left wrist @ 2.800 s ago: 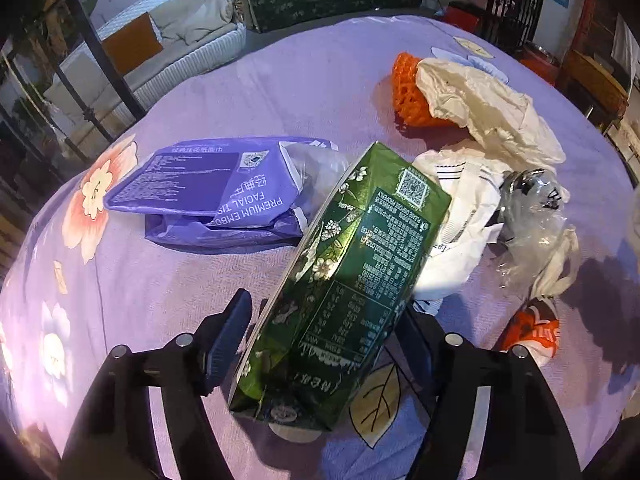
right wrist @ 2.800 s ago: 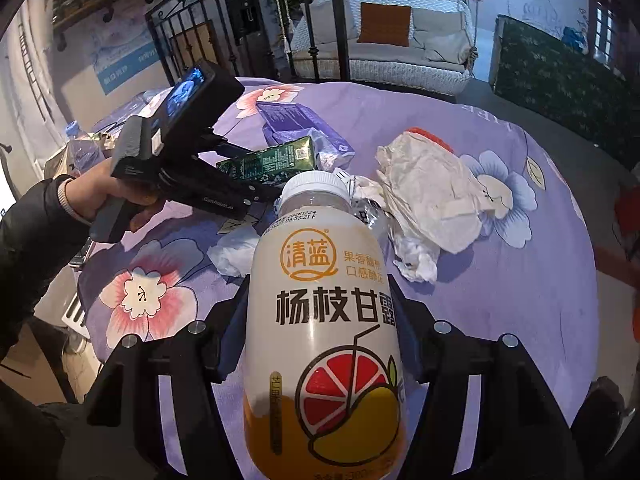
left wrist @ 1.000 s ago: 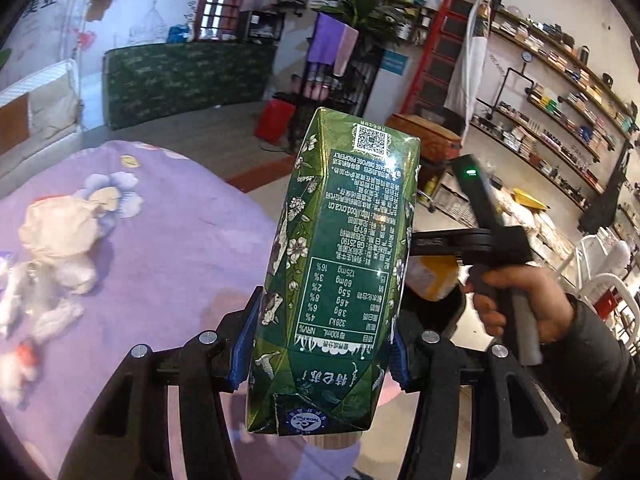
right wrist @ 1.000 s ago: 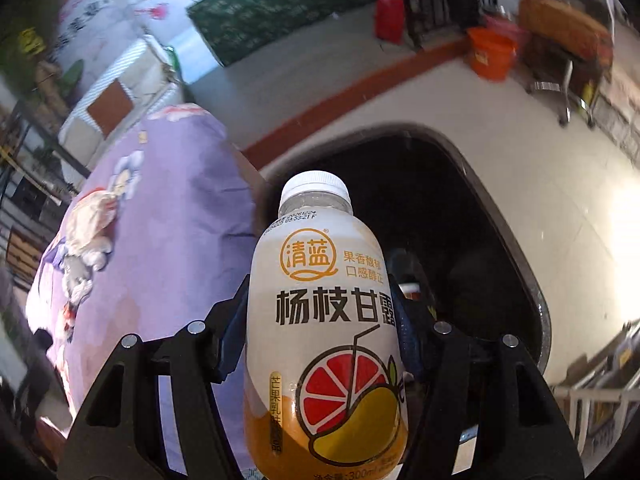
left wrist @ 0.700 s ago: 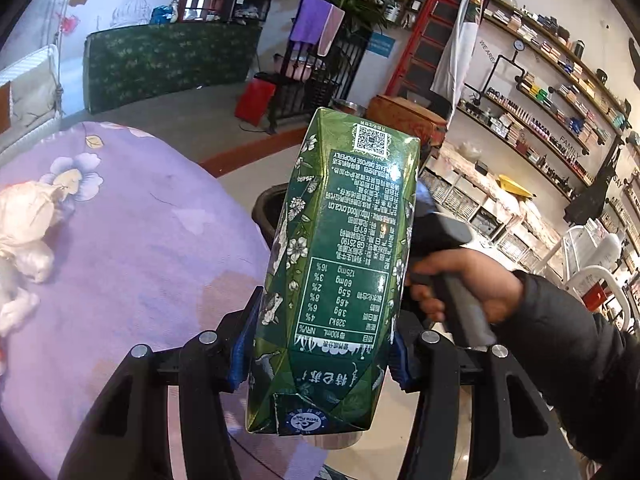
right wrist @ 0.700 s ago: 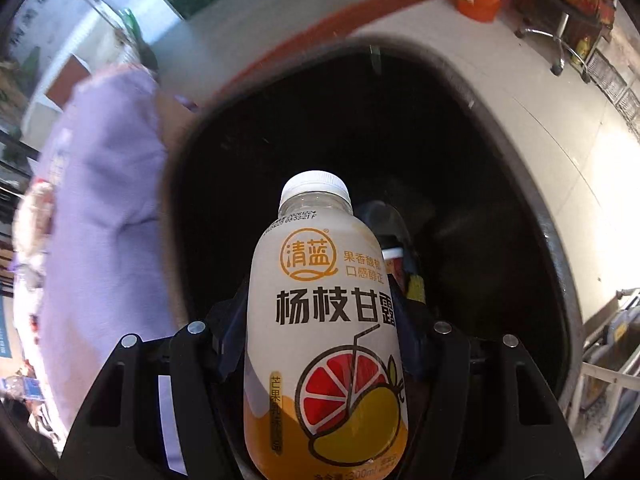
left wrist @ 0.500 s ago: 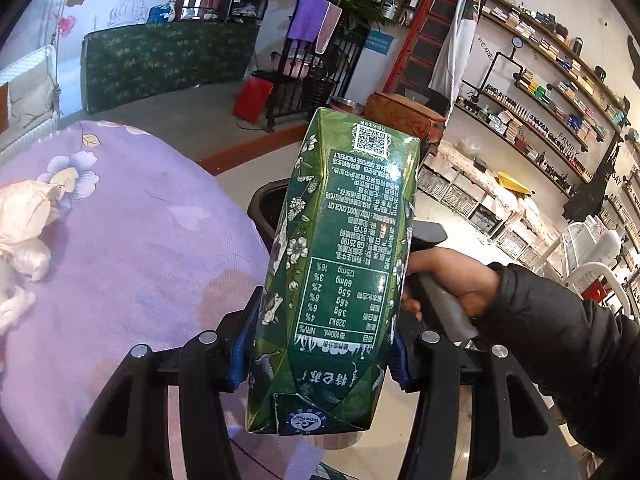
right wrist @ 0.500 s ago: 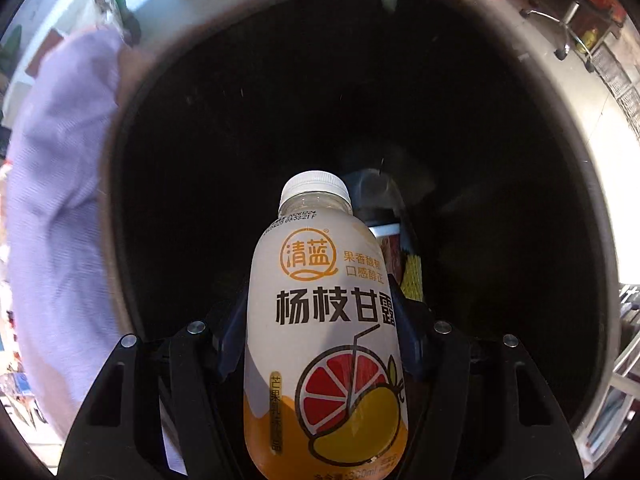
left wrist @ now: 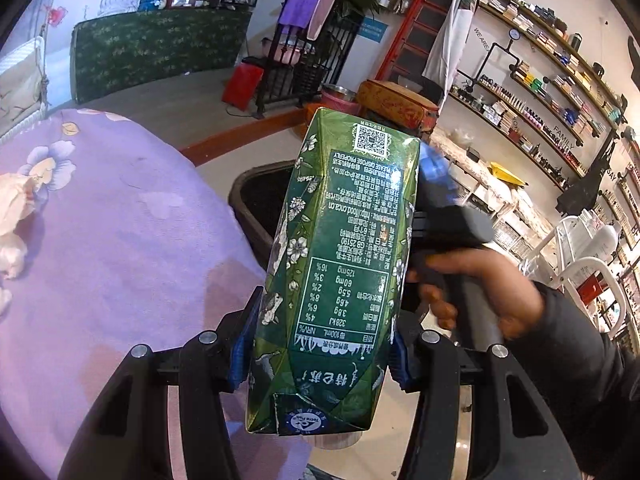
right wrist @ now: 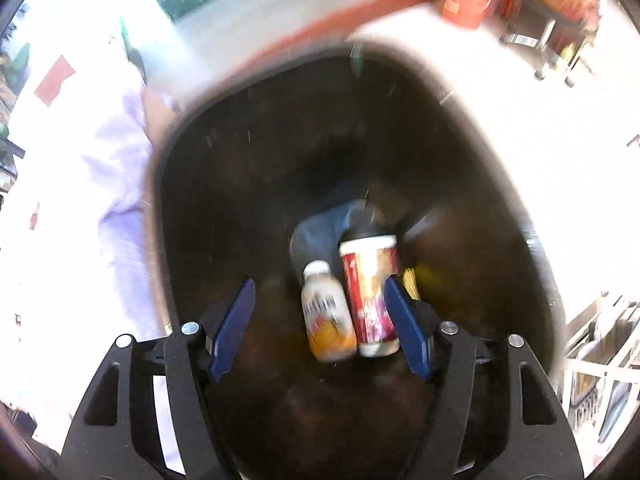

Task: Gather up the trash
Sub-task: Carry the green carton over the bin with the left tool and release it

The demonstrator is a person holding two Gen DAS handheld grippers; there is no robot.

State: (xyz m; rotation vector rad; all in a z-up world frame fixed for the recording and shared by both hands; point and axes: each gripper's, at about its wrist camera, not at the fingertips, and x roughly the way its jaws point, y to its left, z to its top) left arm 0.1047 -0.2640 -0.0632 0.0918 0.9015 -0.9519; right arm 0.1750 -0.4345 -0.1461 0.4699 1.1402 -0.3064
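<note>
My left gripper [left wrist: 320,344] is shut on a green drink carton [left wrist: 340,264] and holds it upright beside the purple-clothed table [left wrist: 100,248], near the dark trash bin [left wrist: 256,208]. My right gripper [right wrist: 320,316] is open and empty, pointing down into the trash bin [right wrist: 240,184]. The juice bottle [right wrist: 326,312] lies at the bin's bottom beside a red and white cup [right wrist: 370,292] and other trash. In the left wrist view the right hand and its gripper body [left wrist: 460,264] show behind the carton.
Crumpled white paper trash [left wrist: 14,216] lies on the table at the far left. An orange bucket [right wrist: 466,4] and a metal chair frame [right wrist: 556,52] stand on the floor beyond the bin. Shelves [left wrist: 540,104] line the wall to the right.
My right gripper has opened and the juice bottle has dropped into the bin. My left gripper still holds the carton and has barely moved.
</note>
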